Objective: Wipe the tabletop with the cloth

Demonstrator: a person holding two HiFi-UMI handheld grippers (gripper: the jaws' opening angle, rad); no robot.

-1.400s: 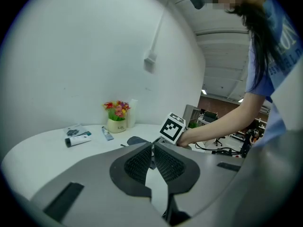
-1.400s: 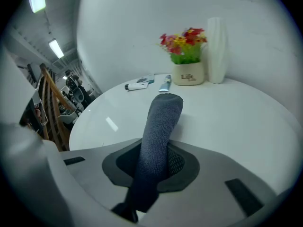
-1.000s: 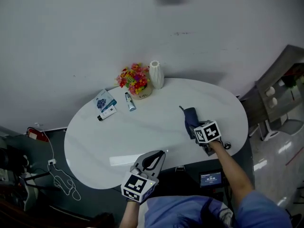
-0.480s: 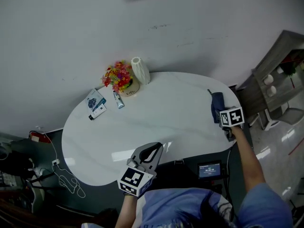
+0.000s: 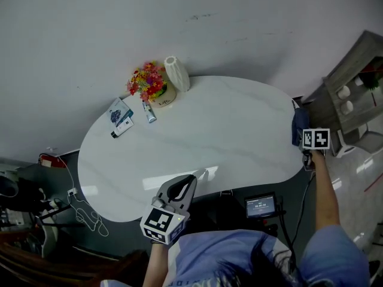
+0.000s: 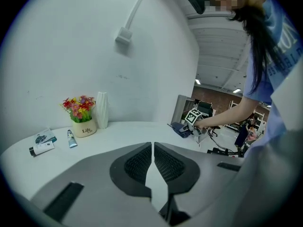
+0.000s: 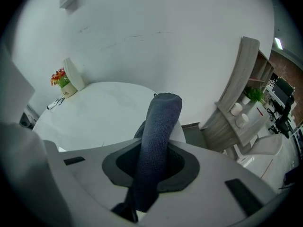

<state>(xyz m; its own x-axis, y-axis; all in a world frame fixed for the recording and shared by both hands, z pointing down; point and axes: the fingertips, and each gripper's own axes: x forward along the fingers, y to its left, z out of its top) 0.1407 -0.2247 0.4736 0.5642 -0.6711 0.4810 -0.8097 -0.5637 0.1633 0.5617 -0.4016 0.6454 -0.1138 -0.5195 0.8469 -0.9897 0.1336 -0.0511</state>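
Right gripper (image 7: 154,167) swept to tabletop (image 5: 197,142) edge, dark cloth (image 7: 161,122) bunched

Only txt I can read: "Life" on the flower pot (image 6: 84,128), far left on the table (image 6: 123,132). Print on the packets (image 6: 42,142) nr it & the screen (image 5: 258,206) below: too small.

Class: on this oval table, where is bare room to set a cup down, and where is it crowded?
Bare: the tabletop's whole middle, from the left gripper at the near edge to the cloth in the right gripper at the right end, and the near-left curve. Crowded: the far-left edge, with flower pot, white vase, tube and packets.
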